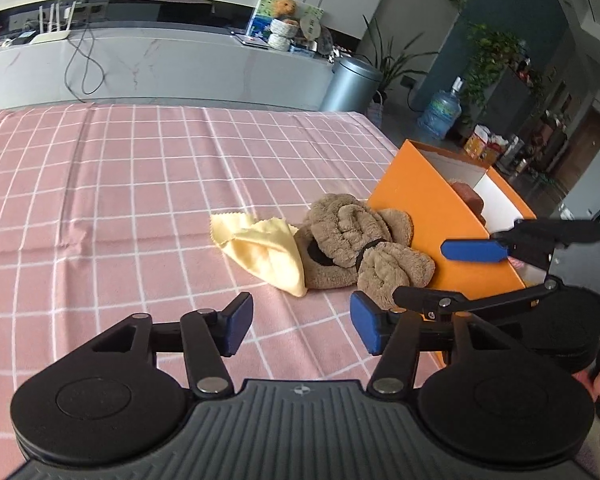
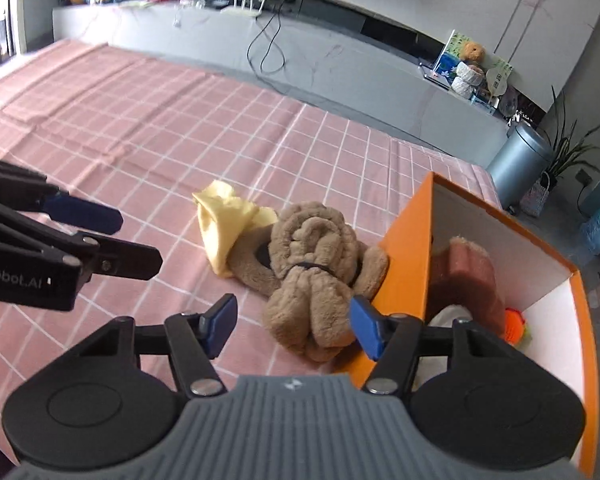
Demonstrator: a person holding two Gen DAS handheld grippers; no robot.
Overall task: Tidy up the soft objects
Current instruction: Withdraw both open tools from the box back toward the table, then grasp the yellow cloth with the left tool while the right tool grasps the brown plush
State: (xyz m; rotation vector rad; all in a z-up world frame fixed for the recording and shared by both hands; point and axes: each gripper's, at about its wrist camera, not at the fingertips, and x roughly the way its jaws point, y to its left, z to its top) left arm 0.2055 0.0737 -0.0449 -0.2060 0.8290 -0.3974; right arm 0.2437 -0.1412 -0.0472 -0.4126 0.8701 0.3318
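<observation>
A brown rolled towel toy (image 1: 356, 240) tied with a black band lies on the pink checked cloth, against the orange box (image 1: 416, 208). A yellow cloth (image 1: 260, 248) lies at its left, partly under it. My left gripper (image 1: 300, 324) is open and empty, just short of the toy. My right gripper (image 2: 292, 320) is open and empty, its jaws either side of the toy's near end (image 2: 312, 304). The yellow cloth (image 2: 224, 224) and the orange box (image 2: 408, 256) show in the right wrist view. The box holds a reddish-brown soft item (image 2: 468, 276) and an orange one (image 2: 516, 324).
The pink checked cloth (image 1: 120, 200) covers the table. The right gripper's fingers (image 1: 476, 250) reach in from the right of the left wrist view. The left gripper's fingers (image 2: 84, 210) reach in from the left of the right wrist view. A grey bin (image 1: 352, 84) stands beyond the table.
</observation>
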